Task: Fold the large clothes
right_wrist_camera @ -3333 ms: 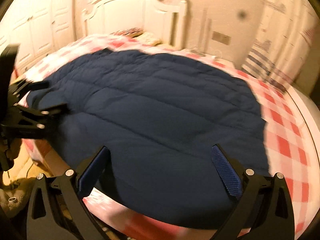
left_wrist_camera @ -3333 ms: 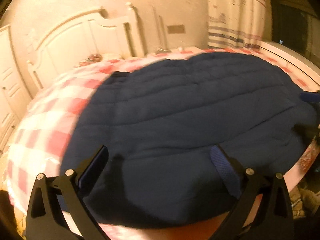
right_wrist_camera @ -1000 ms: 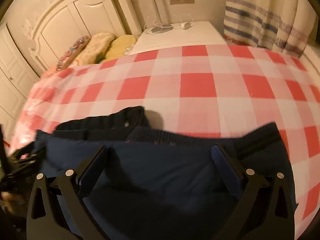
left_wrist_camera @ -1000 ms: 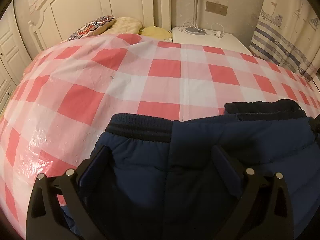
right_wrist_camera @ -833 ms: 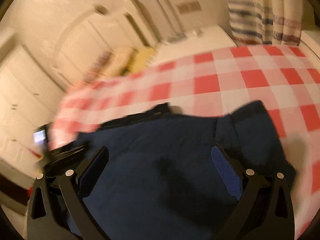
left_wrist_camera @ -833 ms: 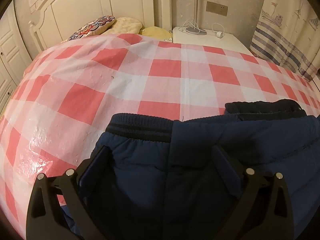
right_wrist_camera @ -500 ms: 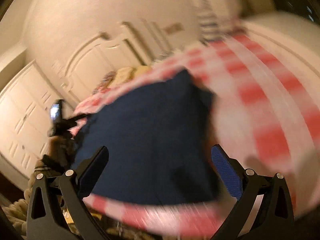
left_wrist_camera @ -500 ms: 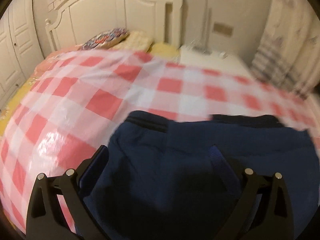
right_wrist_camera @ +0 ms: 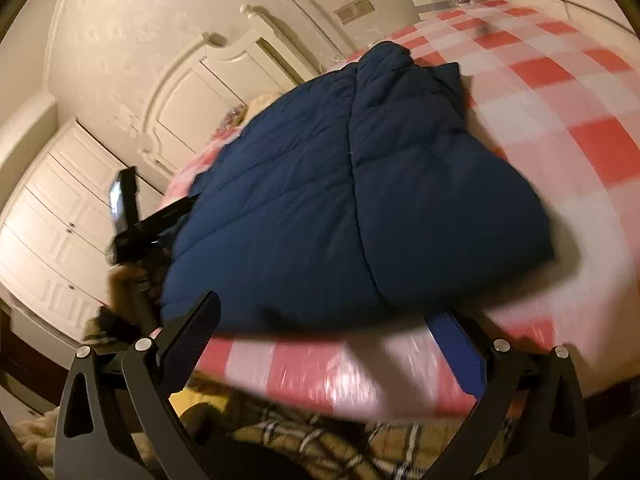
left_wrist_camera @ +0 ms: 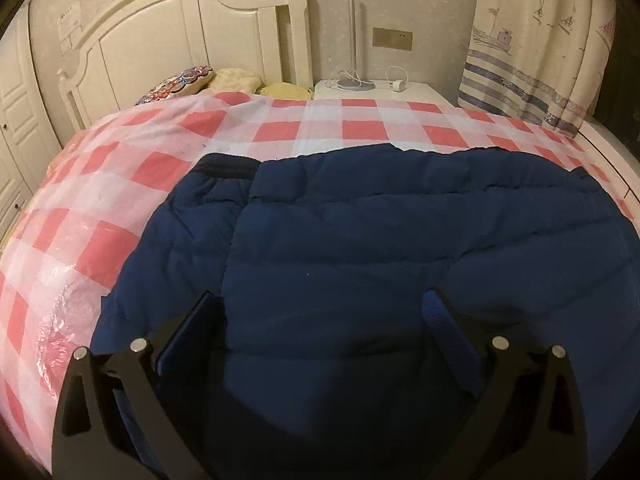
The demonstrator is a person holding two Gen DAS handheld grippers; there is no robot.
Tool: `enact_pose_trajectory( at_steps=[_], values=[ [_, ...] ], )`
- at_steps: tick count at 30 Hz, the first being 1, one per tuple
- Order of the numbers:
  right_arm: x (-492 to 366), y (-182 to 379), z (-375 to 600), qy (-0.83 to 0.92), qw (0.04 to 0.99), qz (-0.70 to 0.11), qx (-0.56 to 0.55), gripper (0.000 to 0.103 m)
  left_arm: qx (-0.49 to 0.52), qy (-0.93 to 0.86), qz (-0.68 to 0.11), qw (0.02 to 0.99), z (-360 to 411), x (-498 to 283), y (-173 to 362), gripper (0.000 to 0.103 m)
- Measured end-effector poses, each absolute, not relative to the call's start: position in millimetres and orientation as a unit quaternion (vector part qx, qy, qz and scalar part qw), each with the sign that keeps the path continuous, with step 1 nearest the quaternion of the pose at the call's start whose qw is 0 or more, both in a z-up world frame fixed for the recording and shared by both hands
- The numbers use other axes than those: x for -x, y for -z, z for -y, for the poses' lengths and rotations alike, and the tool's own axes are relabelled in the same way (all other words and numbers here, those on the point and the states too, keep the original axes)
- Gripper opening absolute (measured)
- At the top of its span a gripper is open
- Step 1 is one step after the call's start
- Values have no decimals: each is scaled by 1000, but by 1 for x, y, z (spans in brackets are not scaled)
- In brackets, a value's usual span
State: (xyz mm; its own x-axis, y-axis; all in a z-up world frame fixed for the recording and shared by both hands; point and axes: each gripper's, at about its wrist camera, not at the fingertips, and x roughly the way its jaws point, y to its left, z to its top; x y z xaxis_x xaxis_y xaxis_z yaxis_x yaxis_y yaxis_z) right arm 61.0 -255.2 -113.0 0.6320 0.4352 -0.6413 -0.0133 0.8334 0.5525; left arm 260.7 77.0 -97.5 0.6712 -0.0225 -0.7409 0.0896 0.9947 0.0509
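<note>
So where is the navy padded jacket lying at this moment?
The navy jacket lies folded on the red-and-white checked bed cover, filling the lower middle of the left wrist view, near the foot edge and well short of the pillows by the headboard.

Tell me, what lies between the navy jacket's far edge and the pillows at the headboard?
Only bare pink-checked bed cover lies between navy jacket and pillows, shown in the left wrist view.

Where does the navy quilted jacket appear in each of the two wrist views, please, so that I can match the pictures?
Left wrist: the navy quilted jacket fills the centre and lower right, lying on the checked bed cover.
Right wrist: the jacket sits centre and left of centre, reaching toward the upper middle.
Shared landmark: the white headboard, behind the jacket in both views.
</note>
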Motion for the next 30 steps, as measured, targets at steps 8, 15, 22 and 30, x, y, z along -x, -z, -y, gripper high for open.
enact_pose_trajectory(
  at_steps=[8,15,22,30],
  values=[
    [-104,121,252,-62,875,-358,-320,99,-43,29,-411,910,-77,-266,103,101],
    [-90,122,264,-98,888,-272,-358,43,-56,17,-405,913,-73,-263,102,101],
    [-49,99,267,-110,913,-228,-321,34,-72,47,-381,920,-38,-253,74,100],
    [-2,74,290,-93,932,-197,-288,34,-163,42,-438,883,82,-306,82,101]
  ],
)
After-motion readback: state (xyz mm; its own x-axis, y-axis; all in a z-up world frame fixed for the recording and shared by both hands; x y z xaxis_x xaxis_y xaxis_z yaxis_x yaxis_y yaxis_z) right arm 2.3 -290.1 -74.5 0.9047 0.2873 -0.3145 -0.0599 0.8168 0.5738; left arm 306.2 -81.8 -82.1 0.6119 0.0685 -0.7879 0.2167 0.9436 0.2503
